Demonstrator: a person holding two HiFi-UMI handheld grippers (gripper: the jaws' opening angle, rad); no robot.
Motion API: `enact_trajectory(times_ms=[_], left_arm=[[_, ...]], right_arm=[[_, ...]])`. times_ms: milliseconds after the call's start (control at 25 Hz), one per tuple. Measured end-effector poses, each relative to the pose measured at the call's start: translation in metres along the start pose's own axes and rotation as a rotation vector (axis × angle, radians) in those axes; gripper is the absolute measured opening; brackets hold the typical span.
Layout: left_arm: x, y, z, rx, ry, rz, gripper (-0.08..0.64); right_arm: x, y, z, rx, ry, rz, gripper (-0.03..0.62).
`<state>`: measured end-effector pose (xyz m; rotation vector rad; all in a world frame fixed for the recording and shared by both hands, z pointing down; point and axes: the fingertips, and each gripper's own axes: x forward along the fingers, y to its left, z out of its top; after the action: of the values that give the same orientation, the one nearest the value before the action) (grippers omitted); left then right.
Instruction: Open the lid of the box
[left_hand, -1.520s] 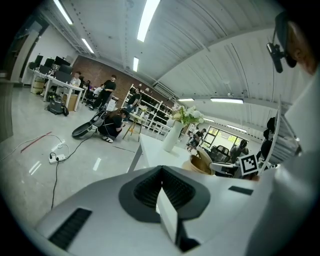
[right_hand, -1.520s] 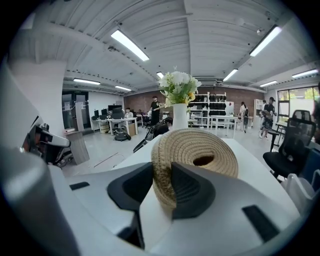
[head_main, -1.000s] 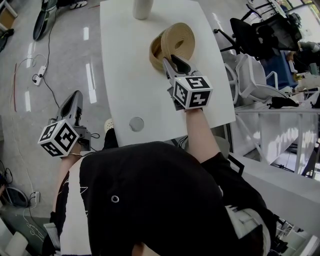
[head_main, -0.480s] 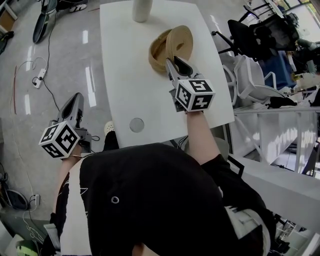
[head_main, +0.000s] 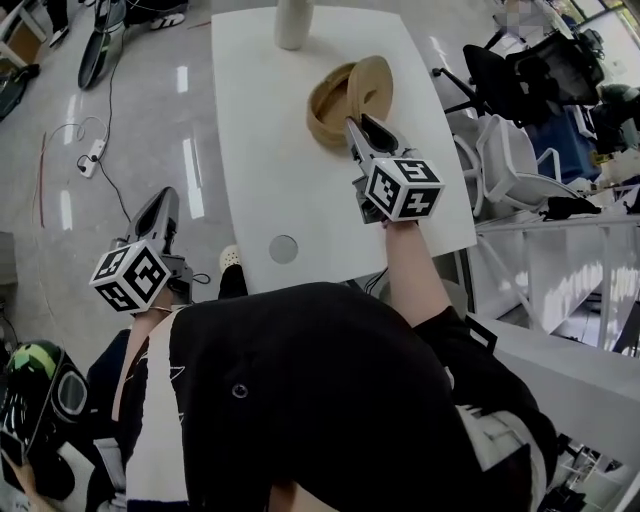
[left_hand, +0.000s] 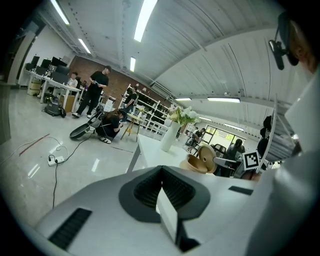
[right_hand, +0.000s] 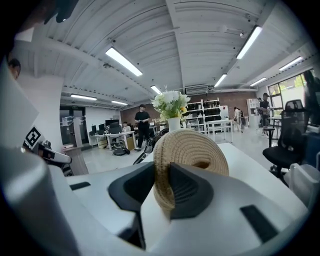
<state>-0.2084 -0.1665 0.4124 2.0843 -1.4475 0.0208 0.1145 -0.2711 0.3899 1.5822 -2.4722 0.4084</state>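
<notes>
Has tipped the lid (head_main: 370, 88) higher than a second ago, from a slant over the box (head_main: 328, 108) to nearly upright on its edge, and has brought the right gripper (head_main: 358, 126) slightly farther up the table (head_main: 250, 150). Grasps the lid's near rim in that gripper, with one pad on each face of the woven edge, clenched on it. Shows, from the right gripper view, the round coiled face turned to the right and a small hollow at its centre. Leaves the box open on the far half of the table, right of the middle, round, tan and woven like the lid. Holds the lid at the box's right side, just above or against its rim; cannot tell whether touching. Stands a white vase (head_main: 293, 22) beyond the box at the table's far end, with pale flowers (right_hand: 171, 104) in it. Carries the left gripper (head_main: 163, 203) well apart from all this, off the table's left edge and over the glossy floor (head_main: 120, 230), jaws pressed together with nothing between them. Points it toward the far end of the room, with the box and raised lid small in its view at the right. Also takes in a round grey plug (head_main: 283, 248) in the tabletop near the front edge, and a white power strip (head_main: 97, 150) on the floor at the left.
</notes>
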Motion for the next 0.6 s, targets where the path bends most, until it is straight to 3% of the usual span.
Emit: enact_trajectory(times_ms=[600], left_arm=[[0.005,-0.016,0.002,0.006,-0.004,-0.007,0.011]], right_arm=[[-0.016,-0.013,0.018,0.173,-0.078,0.009,0.094]])
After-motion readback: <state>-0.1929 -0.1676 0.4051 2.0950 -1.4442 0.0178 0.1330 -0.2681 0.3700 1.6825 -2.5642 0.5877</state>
